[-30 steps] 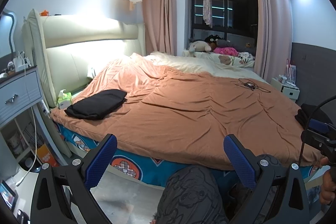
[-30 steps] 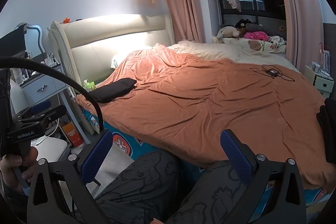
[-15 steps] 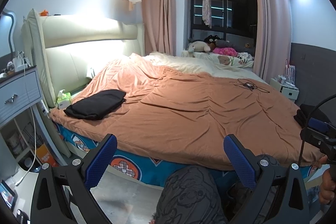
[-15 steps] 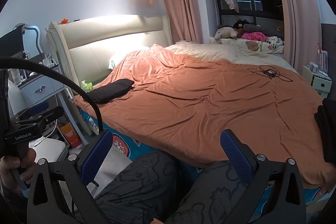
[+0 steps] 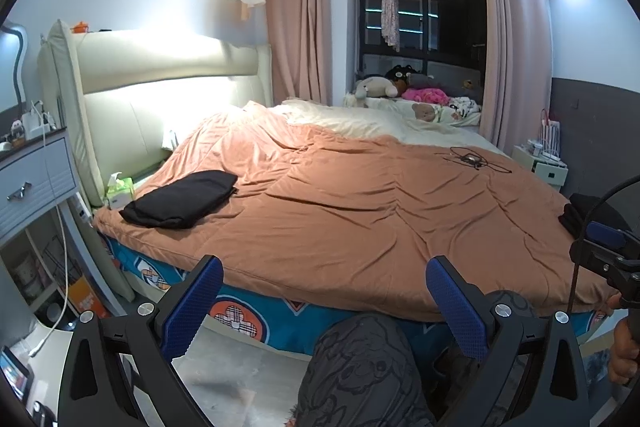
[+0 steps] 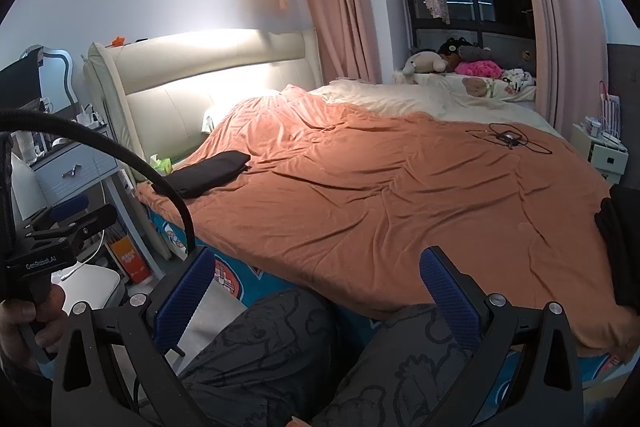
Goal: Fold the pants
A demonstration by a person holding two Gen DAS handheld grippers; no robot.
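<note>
Both of your grippers, the left gripper (image 5: 320, 303) and right gripper (image 6: 316, 291), hung spread and empty before the bed (image 5: 360, 219), seemingly because one folded black pair of pants (image 5: 180, 199) already lay near the headboard (image 5: 160, 67).

Dark clothing (image 6: 620, 243) at the bed's right edge is cut off.
</note>
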